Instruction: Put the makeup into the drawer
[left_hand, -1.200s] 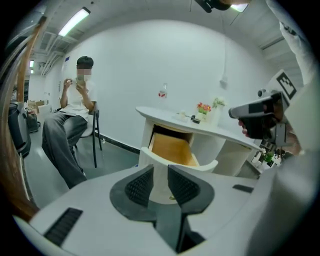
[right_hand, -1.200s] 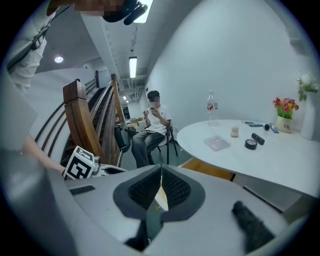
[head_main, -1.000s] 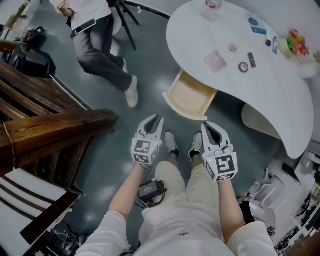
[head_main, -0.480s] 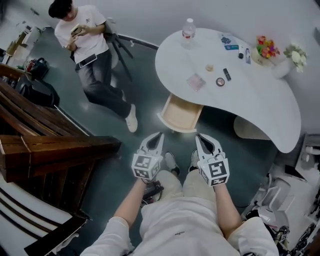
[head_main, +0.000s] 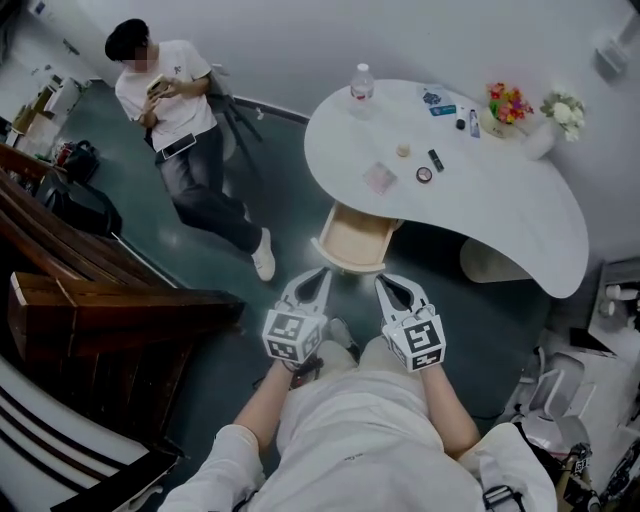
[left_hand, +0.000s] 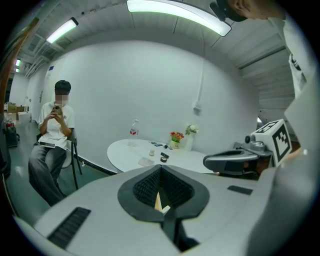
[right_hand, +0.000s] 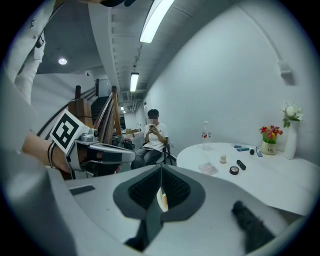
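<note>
While left tool and right tool sit closed, open drawer, makeup beyond

The table is white, the drawer pale wood, the floor dark teal.

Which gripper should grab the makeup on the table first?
Probably the right gripper. The makeup lies on the table, off to the right of both grippers, so the right one is slightly nearer. Both it and the left gripper are shut, empty, and well short of the table.
</note>
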